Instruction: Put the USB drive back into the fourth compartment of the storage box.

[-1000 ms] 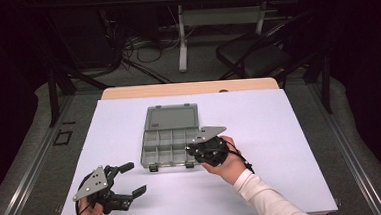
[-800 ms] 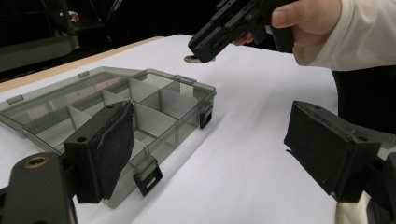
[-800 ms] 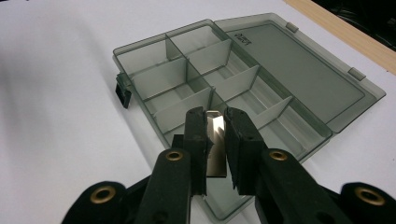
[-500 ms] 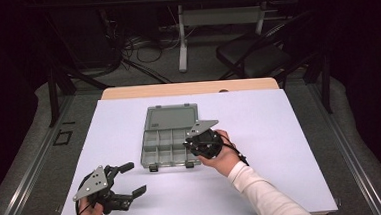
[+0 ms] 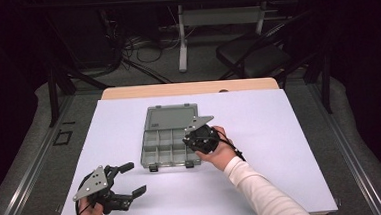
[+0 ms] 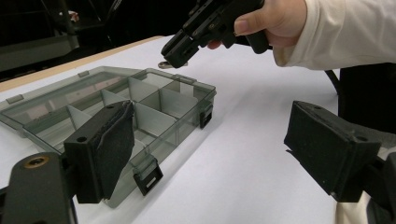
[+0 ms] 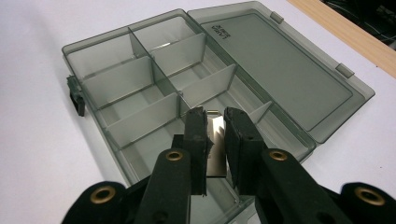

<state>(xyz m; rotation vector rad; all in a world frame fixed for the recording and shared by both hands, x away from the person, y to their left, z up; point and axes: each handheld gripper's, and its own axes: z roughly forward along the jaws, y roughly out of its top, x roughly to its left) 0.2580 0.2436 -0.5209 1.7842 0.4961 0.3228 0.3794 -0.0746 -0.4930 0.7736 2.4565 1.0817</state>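
Fingers (image 7: 236, 135) of the right gripper (image 7: 215, 122) pinch a metal piece (image 7: 215, 140) over the organizer box (image 7: 140, 70).

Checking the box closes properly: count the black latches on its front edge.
2. On the organizer box, one black latch sits at the front left and the other latch at the front right, near the right gripper.

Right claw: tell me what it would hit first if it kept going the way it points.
Most likely the floor of a compartment of the open organizer box, just beyond the small shiny plate that the right claw grips; depth is hard to judge.
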